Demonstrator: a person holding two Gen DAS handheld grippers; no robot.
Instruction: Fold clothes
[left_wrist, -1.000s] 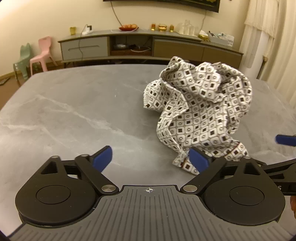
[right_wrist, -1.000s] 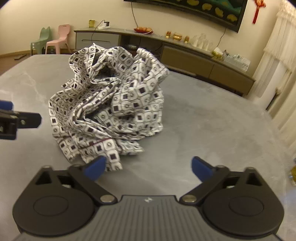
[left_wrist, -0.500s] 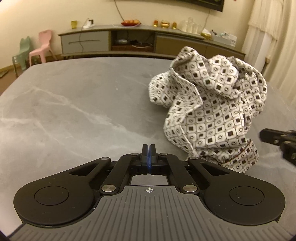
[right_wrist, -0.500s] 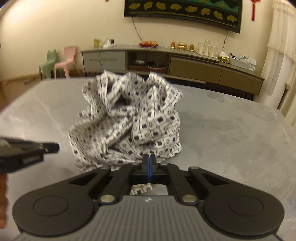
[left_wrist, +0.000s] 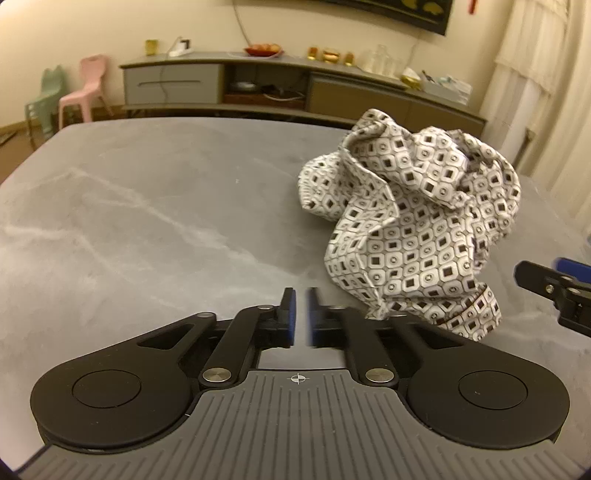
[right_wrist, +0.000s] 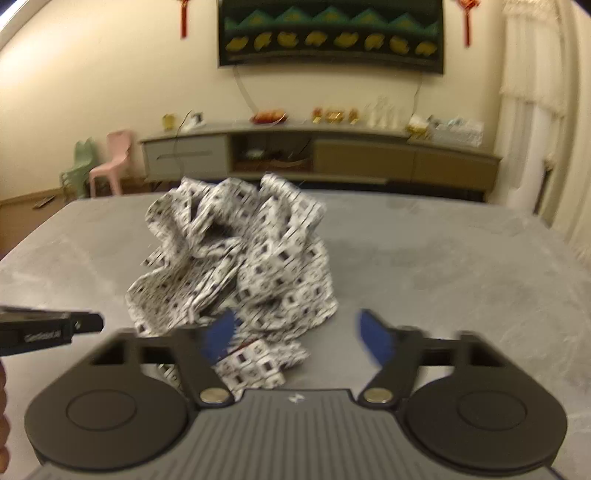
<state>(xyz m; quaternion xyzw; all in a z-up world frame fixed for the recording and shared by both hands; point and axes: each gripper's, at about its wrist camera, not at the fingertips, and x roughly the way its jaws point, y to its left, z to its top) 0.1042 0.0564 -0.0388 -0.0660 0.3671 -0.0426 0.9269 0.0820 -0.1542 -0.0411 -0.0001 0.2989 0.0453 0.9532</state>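
Note:
A crumpled white shirt (left_wrist: 417, 229) with a dark square pattern lies in a heap on the grey marble table (left_wrist: 147, 229); it also shows in the right wrist view (right_wrist: 236, 258). My left gripper (left_wrist: 301, 321) is empty, its jaws a narrow gap apart, just left of the shirt's near edge. My right gripper (right_wrist: 295, 336) is open and empty, hovering over the shirt's near hem. The right gripper shows at the right edge of the left wrist view (left_wrist: 554, 291); the left gripper shows at the left edge of the right wrist view (right_wrist: 51, 328).
A long low sideboard (left_wrist: 295, 88) with small items stands against the far wall. Pink (left_wrist: 85, 92) and green (left_wrist: 42, 103) child chairs stand at the far left. Curtains (left_wrist: 535, 74) hang at the right. The table's far edge (left_wrist: 221, 122) is behind the shirt.
Both grippers shut half a second ago and have opened again: the left by a narrow gap, the right wide. The right wrist view has pulled back and tilted up, blurred by motion.

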